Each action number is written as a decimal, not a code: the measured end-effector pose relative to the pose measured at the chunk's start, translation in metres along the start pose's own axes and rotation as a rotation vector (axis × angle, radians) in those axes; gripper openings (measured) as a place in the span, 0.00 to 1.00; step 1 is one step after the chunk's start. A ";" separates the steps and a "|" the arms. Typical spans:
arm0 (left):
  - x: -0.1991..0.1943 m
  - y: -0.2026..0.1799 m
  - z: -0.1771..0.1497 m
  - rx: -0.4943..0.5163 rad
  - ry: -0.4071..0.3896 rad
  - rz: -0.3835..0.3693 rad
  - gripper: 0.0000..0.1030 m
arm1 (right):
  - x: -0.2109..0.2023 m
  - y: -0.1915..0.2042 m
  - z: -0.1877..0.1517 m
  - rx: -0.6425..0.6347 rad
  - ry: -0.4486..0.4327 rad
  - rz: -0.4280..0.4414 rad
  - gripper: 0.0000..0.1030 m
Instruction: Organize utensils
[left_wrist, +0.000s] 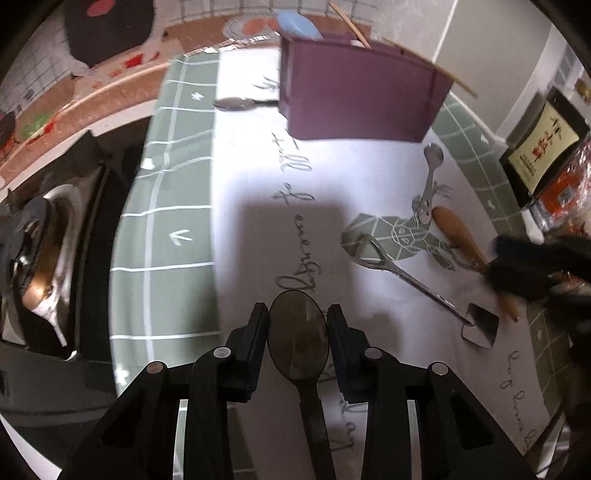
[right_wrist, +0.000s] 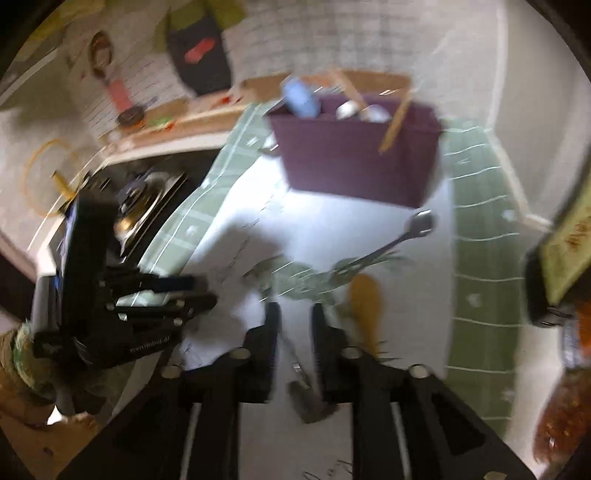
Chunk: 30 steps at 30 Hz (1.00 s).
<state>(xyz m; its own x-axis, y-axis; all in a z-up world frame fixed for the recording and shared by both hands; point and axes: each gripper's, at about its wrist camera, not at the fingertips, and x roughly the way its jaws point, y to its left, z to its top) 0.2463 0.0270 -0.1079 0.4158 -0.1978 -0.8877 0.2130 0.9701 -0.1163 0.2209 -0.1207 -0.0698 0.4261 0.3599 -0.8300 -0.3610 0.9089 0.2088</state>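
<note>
My left gripper (left_wrist: 297, 326) is shut on the bowl of a dark translucent spoon (left_wrist: 297, 343), one pad on each side, its handle running back toward the camera. A purple box (left_wrist: 358, 88) at the back of the table holds a blue item and chopsticks. On the cloth lie a shovel-shaped metal spoon (left_wrist: 417, 284), a wooden-handled utensil (left_wrist: 458, 232), a metal utensil (left_wrist: 430, 173), and a metal spoon (left_wrist: 236, 104) left of the box. The right wrist view is blurred. My right gripper (right_wrist: 295, 321) stands open over the shovel spoon (right_wrist: 306, 398), whose thin handle passes between the fingers without touching them.
The table wears a white cloth with a green grid border (left_wrist: 177, 184). A dark stove with a metal pot (left_wrist: 44, 266) sits off the left edge. A framed picture (left_wrist: 543, 144) and red packets stand at the right. A wooden ledge runs behind the box.
</note>
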 end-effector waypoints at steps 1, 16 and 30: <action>-0.006 0.005 0.000 -0.012 -0.009 -0.008 0.33 | 0.012 0.005 0.001 -0.016 0.022 0.007 0.29; -0.063 0.030 -0.007 -0.099 -0.112 -0.065 0.33 | 0.073 0.045 0.021 -0.203 0.042 -0.131 0.19; -0.105 0.008 0.003 -0.013 -0.216 -0.127 0.33 | -0.061 -0.005 0.001 0.089 -0.225 -0.192 0.18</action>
<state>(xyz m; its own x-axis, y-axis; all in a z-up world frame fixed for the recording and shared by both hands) 0.2073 0.0555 -0.0138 0.5659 -0.3424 -0.7500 0.2646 0.9370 -0.2281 0.1980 -0.1473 -0.0199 0.6557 0.2084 -0.7257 -0.1864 0.9761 0.1119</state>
